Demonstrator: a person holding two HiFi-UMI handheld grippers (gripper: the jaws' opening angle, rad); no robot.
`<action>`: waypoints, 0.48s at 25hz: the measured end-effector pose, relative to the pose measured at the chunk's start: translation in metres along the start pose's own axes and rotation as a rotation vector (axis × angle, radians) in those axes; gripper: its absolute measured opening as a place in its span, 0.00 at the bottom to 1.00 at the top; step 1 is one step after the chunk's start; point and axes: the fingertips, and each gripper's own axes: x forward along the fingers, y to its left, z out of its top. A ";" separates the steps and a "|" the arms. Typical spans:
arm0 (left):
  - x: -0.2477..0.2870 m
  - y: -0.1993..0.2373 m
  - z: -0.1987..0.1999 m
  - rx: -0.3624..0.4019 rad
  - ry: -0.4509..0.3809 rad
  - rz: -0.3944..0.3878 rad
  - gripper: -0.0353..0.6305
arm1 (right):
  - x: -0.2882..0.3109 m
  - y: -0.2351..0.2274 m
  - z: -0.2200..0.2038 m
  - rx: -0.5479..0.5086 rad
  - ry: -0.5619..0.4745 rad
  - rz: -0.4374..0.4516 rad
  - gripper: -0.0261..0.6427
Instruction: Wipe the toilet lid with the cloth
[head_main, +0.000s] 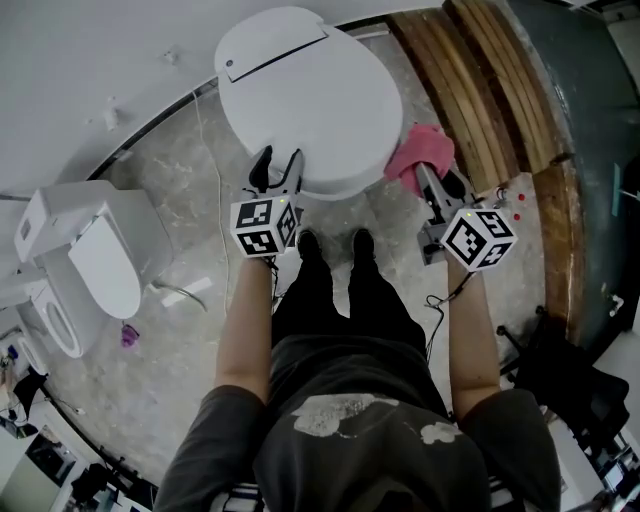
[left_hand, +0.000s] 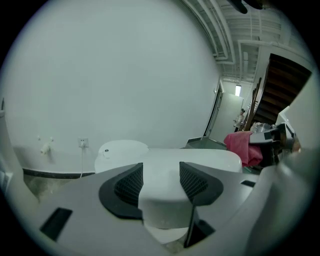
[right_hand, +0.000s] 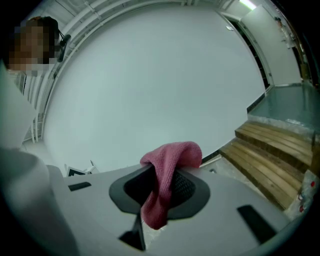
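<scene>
The closed toilet lid (head_main: 305, 95) lies straight ahead, its long axis running away from the person. Just right of its edge hangs the pink cloth (head_main: 422, 150), clamped in the right gripper (head_main: 432, 178); the left gripper (head_main: 278, 168), jaws apart and empty, hovers at the lid's front rim

1. We see a plain white wall (head_main: 90, 60) behind, with a socket (left_hand: 83, 143) low on it and a thin cable (left_hand: 82, 162) hanging below.
2. The floor (head_main: 170, 350) is pale grey, marble-patterned.
3. Wooden steps (head_main: 490, 90) rise at the right.
4. A second white toilet (head_main: 95, 265) stands at the left.
5. In the left gripper view, a small bright light (left_hand: 238, 90) glows above a distant door.
</scene>
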 end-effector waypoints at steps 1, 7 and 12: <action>0.001 0.000 -0.010 -0.012 0.008 0.008 0.43 | 0.002 -0.007 -0.004 0.003 0.006 -0.001 0.14; 0.011 0.000 -0.065 -0.054 0.044 0.054 0.43 | 0.009 -0.057 -0.025 0.062 0.005 -0.024 0.14; 0.016 -0.002 -0.106 -0.038 0.073 0.093 0.43 | 0.019 -0.082 -0.047 0.086 0.037 -0.019 0.14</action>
